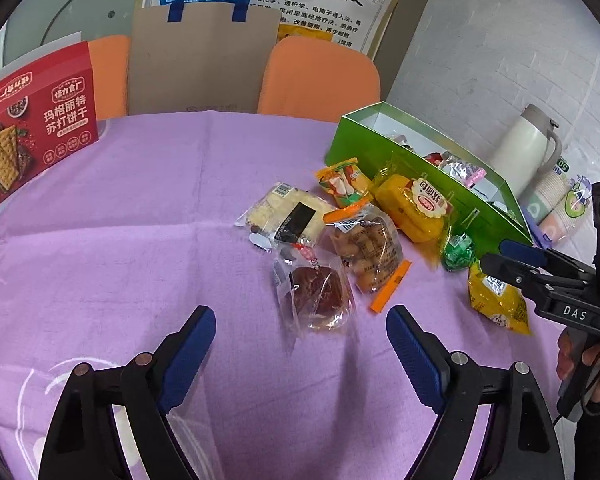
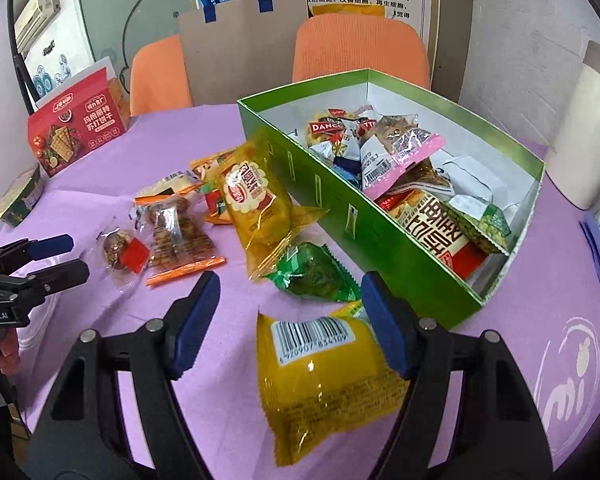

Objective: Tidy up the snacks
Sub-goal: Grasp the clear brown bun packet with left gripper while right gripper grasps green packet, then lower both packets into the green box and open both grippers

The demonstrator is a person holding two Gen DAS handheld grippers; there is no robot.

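The purple tablecloth (image 2: 100,184) covers the whole table, and at its right side stands the green box (image 2: 380,240), open on top and already partly full of wrapped snacks. Beside its long wall, loose packets lie in a small cluster: a large yellow cake packet (image 2: 256,204), a clear bag of brown biscuits (image 1: 366,250), a dark round cake in clear wrap (image 1: 318,296), and a small green packet (image 2: 316,274).

The right gripper (image 2: 288,324) stands wide open over the yellow packet with the barcode (image 2: 320,368), which lies flat just before the box corner. One blue pad is already near the packet's right edge; I cannot tell if it touches. The left gripper (image 1: 300,350) is also wide open and empty, low over the cloth just short of the dark round cake.

I judge the step is to take the barcode packet. It is better to close on the packet's body, not on the thin sealed edge, because the film looks slippery. Then lift it clear over the box wall and release it in the free corner.
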